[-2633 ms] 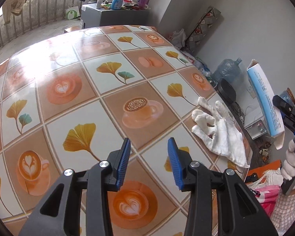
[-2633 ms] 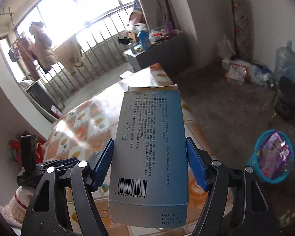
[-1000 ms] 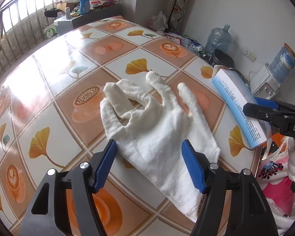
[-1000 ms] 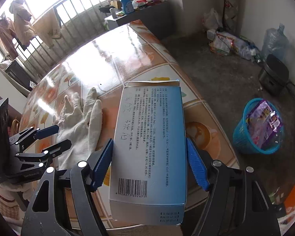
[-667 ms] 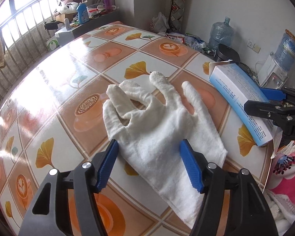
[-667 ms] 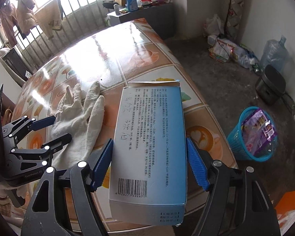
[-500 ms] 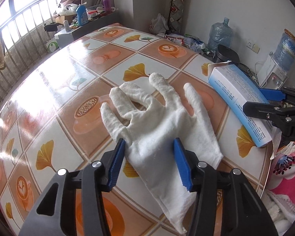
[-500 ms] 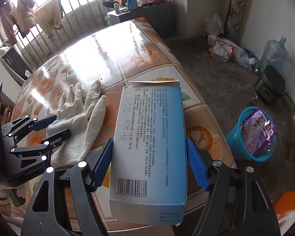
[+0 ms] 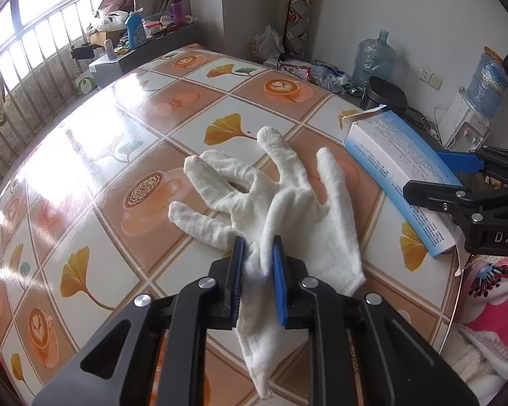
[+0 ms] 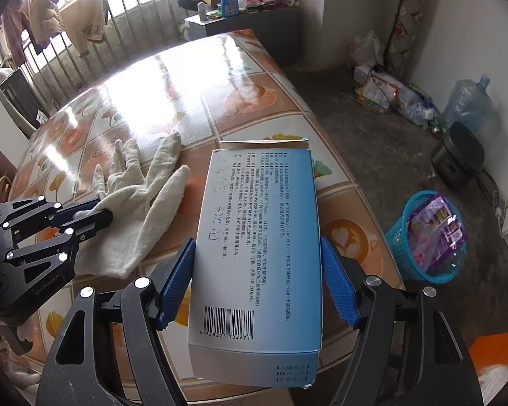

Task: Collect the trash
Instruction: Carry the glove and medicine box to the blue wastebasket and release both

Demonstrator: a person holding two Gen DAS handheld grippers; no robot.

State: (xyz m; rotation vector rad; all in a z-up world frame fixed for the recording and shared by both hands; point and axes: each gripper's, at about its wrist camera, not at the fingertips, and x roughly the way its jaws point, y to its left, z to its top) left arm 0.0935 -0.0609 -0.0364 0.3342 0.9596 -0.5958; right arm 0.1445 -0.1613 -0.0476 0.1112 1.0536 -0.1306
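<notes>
A white cloth glove [image 9: 281, 203] lies on the tiled table [image 9: 125, 142]. My left gripper [image 9: 256, 270] is shut on the glove's palm, bunching the cloth between its blue pads. The glove [image 10: 142, 199] and the left gripper [image 10: 98, 215] also show in the right wrist view. My right gripper [image 10: 257, 287] is shut on a blue and white carton box [image 10: 257, 253], held above the table's right edge. The box [image 9: 399, 176] also shows at the right in the left wrist view.
A blue trash basket [image 10: 426, 237] holding a purple wrapper stands on the floor right of the table. A black pot [image 10: 457, 159], a water bottle [image 10: 467, 101] and litter lie along the far wall. A cluttered cabinet [image 10: 240, 10] stands beyond the table.
My left gripper has closed on the glove's palm, lifting a fold of cloth. My right gripper still holds the box in about the same place.
</notes>
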